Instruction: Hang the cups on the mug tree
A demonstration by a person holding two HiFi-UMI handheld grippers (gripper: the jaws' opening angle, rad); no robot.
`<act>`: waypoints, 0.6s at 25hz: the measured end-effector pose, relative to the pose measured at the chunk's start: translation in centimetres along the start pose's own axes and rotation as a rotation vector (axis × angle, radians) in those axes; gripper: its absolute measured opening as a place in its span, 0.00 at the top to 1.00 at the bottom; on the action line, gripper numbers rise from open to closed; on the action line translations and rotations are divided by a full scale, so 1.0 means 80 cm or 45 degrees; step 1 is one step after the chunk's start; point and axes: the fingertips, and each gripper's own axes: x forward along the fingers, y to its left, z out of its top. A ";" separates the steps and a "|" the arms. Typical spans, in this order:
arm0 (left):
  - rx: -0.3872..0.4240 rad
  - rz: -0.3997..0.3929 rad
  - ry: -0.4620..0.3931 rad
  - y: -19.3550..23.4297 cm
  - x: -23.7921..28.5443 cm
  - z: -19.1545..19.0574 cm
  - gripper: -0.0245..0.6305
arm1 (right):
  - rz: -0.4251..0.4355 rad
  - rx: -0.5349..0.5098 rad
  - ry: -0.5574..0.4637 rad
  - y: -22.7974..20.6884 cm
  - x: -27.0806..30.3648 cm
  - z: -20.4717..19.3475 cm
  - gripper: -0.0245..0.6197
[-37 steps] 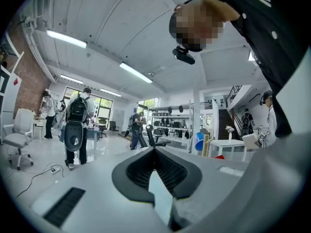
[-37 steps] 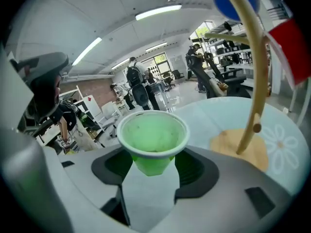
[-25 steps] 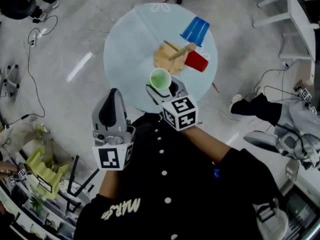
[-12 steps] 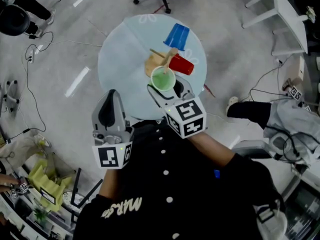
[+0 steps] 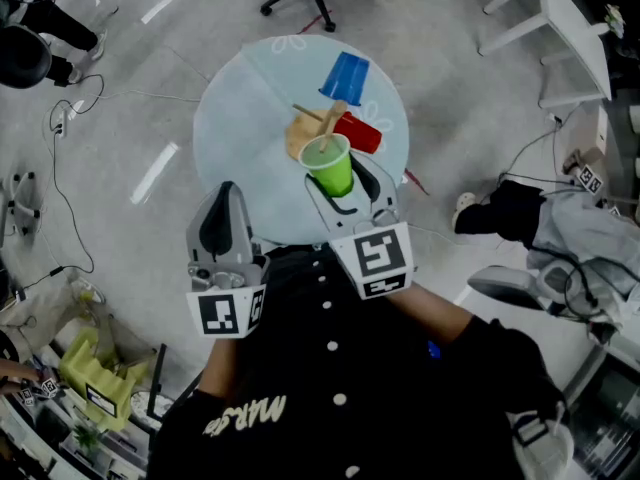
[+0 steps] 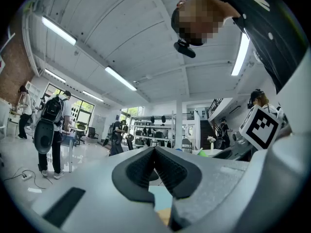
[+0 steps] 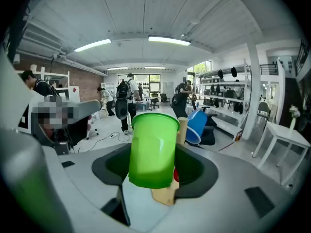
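We had the right gripper (image 5: 337,180) clamped on the green cup (image 5: 328,164), which was upright over the round table (image 5: 245,108), just beside the mug tree (image 5: 308,130). The blue cup (image 5: 345,76) and red cup (image 5: 360,134) were at the tree. The left gripper (image 5: 227,190) was closed and empty by the table edge.

Black shirt (image 5: 400,388), white buttons (image 5: 329,346); grey left hand-held gripper (image 5: 227,188), right hand-held gripper (image 5: 340,181); marker cubes (image 5: 225,313).
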 end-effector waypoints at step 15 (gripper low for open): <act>-0.010 -0.010 0.010 0.009 -0.003 -0.001 0.97 | -0.151 -0.409 -0.152 -0.009 0.022 0.042 0.54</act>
